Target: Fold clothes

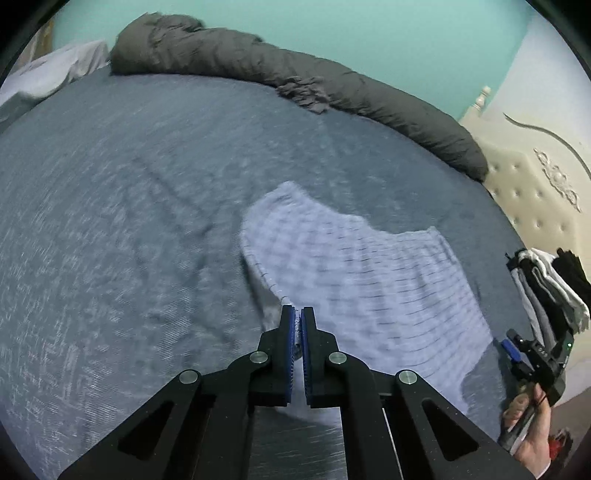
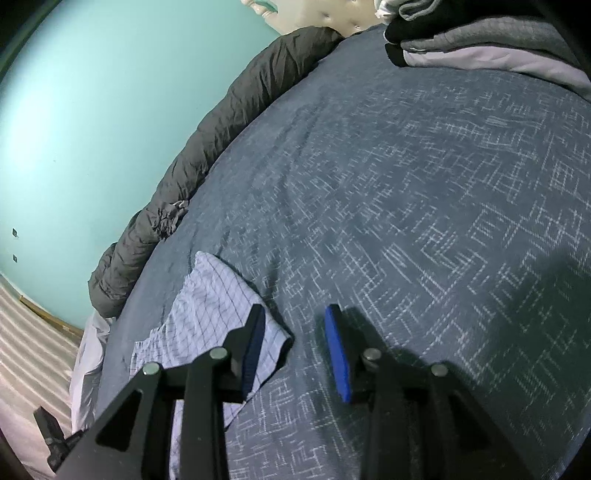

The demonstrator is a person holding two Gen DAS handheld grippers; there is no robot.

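On the blue patterned bedspread [image 1: 110, 229] lies a pale checked garment [image 1: 354, 266]. Left gripper [image 1: 297, 314] is clamped on its edge. Right gripper [image 2: 295, 314] stands part open, holding nothing.

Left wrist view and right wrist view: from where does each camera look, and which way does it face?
Left wrist view: sits behind the left gripper, looking down across the bed at the checked garment; the right hand shows at the right edge.
Right wrist view: sits behind the right gripper, fingers apart, looking down over the bed toward the folded stack.
Both views share the garment, bed, grey duvet and green wall.
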